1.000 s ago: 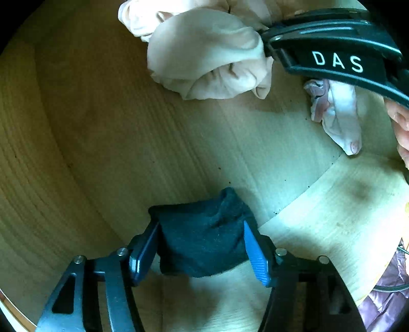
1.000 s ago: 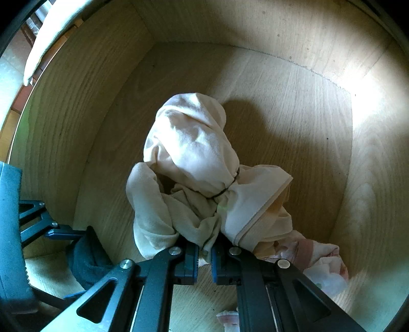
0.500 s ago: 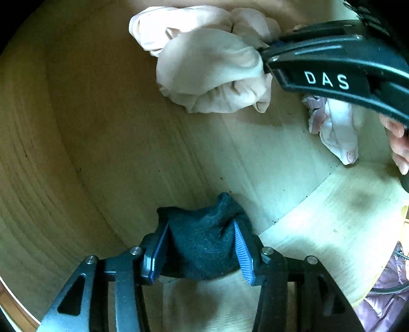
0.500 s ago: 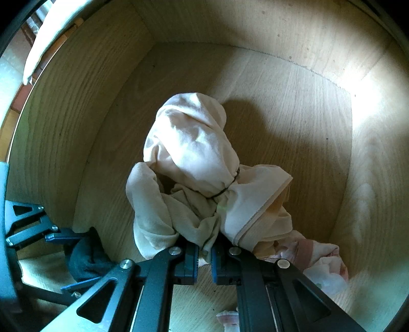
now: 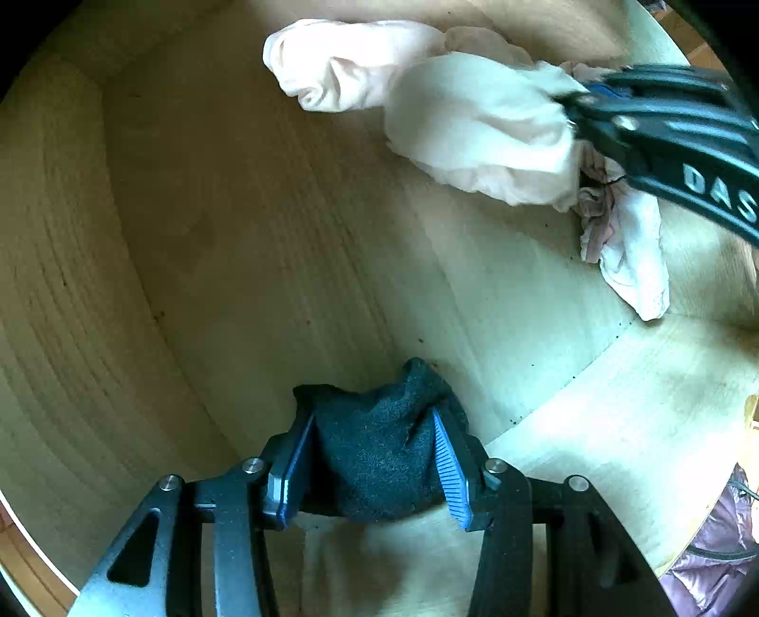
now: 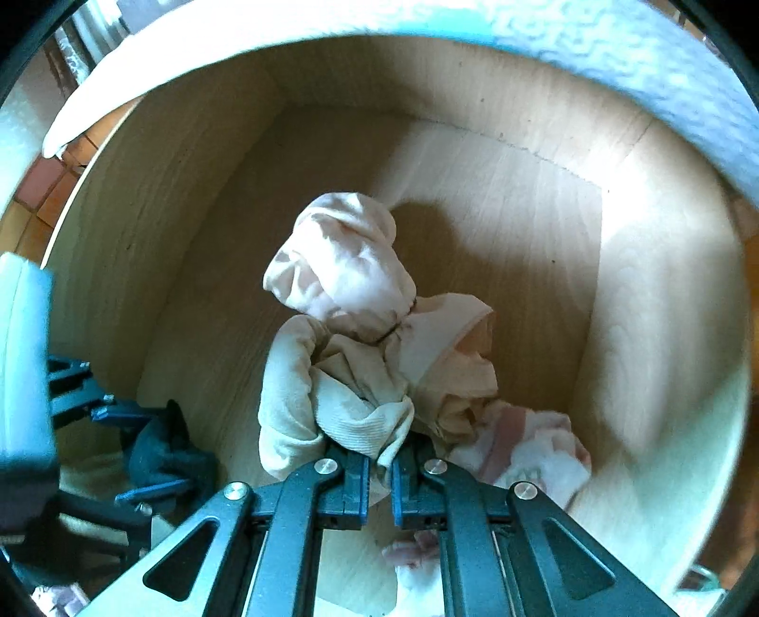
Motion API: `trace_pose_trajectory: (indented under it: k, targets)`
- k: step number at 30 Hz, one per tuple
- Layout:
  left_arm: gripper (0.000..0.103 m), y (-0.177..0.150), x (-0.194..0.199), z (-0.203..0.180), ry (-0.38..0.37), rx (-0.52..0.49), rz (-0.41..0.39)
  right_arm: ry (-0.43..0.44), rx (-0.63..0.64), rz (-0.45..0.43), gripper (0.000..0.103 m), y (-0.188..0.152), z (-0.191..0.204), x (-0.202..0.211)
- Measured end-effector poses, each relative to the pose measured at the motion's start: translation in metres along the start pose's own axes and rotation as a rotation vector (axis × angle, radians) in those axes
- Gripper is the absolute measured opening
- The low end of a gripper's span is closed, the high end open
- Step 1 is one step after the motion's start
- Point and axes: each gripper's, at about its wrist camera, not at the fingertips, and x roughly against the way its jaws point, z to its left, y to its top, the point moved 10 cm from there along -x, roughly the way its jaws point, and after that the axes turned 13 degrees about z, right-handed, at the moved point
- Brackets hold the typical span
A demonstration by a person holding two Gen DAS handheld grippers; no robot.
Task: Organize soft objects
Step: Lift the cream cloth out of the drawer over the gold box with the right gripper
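Two grippers are down inside a pale wooden box (image 6: pixel 631 303) with upright plywood walls, both of them mine. My left gripper (image 5: pixel 372 467) points straight down near one wall, and its blue ribbed pads (image 5: pixel 450 467) press from both sides on a small dark knitted sock (image 5: pixel 379 441), bunched into a lump that bulges up between them; the jaws have just been closing in on it and now hold it at a middling width. The sock sits low against the box floor close to the seam where floor meets wall. My right gripper (image 6: pixel 379 479) has its jaws drawn nearly together, pinching a fold of the crumpled cream-pink thin fabric bundle (image 6: pixel 346 332), which rises ahead of the fingers in a knotted heap with a rounded top. From the left wrist view the same bundle (image 5: pixel 474 128) stretches across the upper part of the box, one end trailing off to the left, the other caught at the black fingers of the right gripper (image 5: pixel 576 107). Just beside it, touching its lower edge, lies a small white-and-pink patterned cloth (image 5: pixel 631 251) on the box floor. A pale padded edge (image 6: pixel 616 42) curves over the box's far rim.
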Motion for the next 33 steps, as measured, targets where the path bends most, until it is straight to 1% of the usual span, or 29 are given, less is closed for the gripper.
trace_pose_trajectory:
  k: [10, 12, 14, 15, 16, 23, 25, 29, 33]
  targets:
    - [0.047, -0.004, -0.006, -0.01, 0.022, 0.012, -0.02, 0.014, -0.045, -0.069, 0.006, -0.024, -0.008, 0.025]
    - [0.047, -0.004, -0.005, -0.011, 0.021, 0.01, -0.02, 0.013, -0.055, -0.099, 0.006, -0.03, -0.007, 0.036]
    - [0.047, -0.003, -0.004, -0.011, 0.019, 0.009, -0.028, 0.038, -0.062, -0.129, 0.006, -0.034, -0.01, 0.048]
    - [0.047, -0.003, -0.003, -0.012, 0.019, 0.011, -0.03, 0.034, -0.072, -0.147, 0.006, -0.038, -0.012, 0.055]
    - [0.047, -0.004, -0.009, -0.01, 0.021, 0.008, -0.028, 0.036, -0.08, -0.16, 0.006, -0.042, -0.016, 0.06]
    - [0.047, -0.002, -0.013, -0.01, 0.025, 0.01, -0.014, 0.05, -0.152, -0.26, 0.006, -0.061, -0.034, 0.096]
    - [0.047, -0.001, -0.013, -0.011, 0.027, 0.009, -0.011, 0.048, -0.167, -0.284, 0.006, -0.063, -0.045, 0.107]
    - [0.047, 0.001, -0.017, -0.014, 0.05, 0.005, -0.006, 0.049, -0.188, -0.34, 0.006, -0.07, -0.05, 0.13]
    - [0.047, 0.004, -0.018, -0.016, 0.051, 0.017, -0.006, 0.06, -0.196, -0.391, 0.006, -0.067, -0.049, 0.154]
